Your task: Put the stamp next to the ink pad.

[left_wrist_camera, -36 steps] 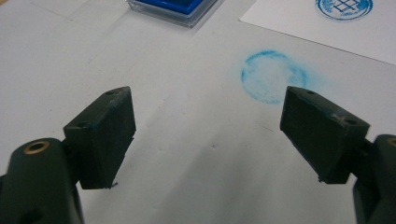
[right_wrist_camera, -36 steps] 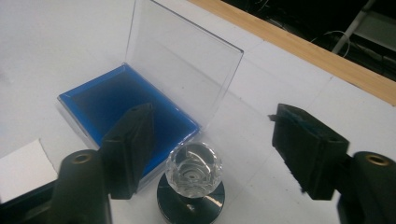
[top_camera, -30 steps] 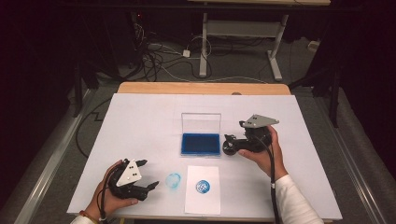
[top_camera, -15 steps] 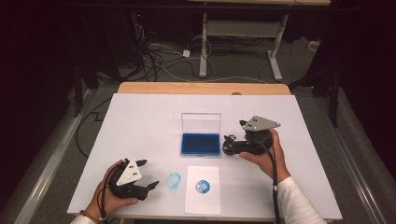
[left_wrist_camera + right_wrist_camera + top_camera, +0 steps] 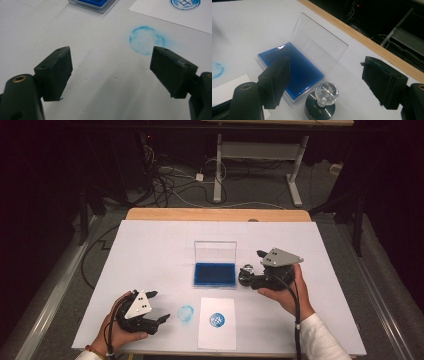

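The round stamp with a clear knob on a dark base (image 5: 320,103) stands on the white table cover (image 5: 150,250), just to the right of the open ink pad box with its bright blue pad and clear lid (image 5: 215,274). It stands upright by itself. The right gripper (image 5: 248,275) is next to it, with the stamp between its black jaws. The jaws stand wide and do not press on the stamp, so nothing is held. They have just been closing a little, but they are far from shut.

A second ago the right gripper sat closer in by the ink pad box. Now it has backed off a little to the right and lifted a bit. I think this means the stamp has been set down and let go.

Nearer to the person lies a white sheet of paper (image 5: 210,340) with a neat round blue stamp mark (image 5: 217,320) on it. To its left is a pale smudged blue ring (image 5: 145,40) on the table cover. So the stamping looks done.

The left gripper (image 5: 155,307) rests at the near left. It has not moved. Its jaws are wide and empty, pointing toward the smudged ring.
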Action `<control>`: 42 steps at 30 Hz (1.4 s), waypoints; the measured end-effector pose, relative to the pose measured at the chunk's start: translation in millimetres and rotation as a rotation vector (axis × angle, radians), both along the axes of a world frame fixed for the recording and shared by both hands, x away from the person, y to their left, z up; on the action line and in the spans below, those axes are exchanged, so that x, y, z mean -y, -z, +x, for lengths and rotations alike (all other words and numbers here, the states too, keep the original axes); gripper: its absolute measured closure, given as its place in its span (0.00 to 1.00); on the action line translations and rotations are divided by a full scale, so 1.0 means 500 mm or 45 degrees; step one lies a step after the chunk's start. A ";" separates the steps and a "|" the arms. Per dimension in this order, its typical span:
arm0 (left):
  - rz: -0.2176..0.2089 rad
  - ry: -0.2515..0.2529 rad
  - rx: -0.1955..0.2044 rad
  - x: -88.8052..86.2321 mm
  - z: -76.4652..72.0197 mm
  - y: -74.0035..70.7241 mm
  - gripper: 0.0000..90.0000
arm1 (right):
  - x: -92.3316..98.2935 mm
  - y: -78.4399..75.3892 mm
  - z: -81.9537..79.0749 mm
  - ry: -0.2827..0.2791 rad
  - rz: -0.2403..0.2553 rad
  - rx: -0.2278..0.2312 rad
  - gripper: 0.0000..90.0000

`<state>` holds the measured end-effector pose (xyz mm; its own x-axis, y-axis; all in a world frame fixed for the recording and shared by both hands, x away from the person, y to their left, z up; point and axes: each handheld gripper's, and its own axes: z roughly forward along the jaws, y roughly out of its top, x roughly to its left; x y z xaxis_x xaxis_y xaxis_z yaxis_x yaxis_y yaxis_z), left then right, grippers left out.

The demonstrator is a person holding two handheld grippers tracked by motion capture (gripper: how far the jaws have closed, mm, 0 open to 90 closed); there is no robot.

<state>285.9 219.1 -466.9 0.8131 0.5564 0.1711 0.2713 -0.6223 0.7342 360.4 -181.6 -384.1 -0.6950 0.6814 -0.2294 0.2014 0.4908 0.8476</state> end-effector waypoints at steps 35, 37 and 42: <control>0.003 0.001 0.013 0.003 -0.002 -0.002 0.20 | 0.045 -0.020 -0.090 -0.027 -0.031 0.092 0.27; 0.000 0.001 0.015 0.003 -0.002 -0.002 0.20 | 0.049 -0.019 -0.096 -0.031 -0.041 0.109 0.27; 0.001 0.002 0.013 0.003 -0.002 -0.002 0.20 | 0.058 -0.012 -0.106 -0.033 -0.055 0.117 0.27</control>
<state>284.9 217.4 -465.8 0.8123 0.5548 0.1796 0.2628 -0.6233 0.7365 307.4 -210.8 -378.0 -0.6867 0.6518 -0.3218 0.1105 0.5312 0.8400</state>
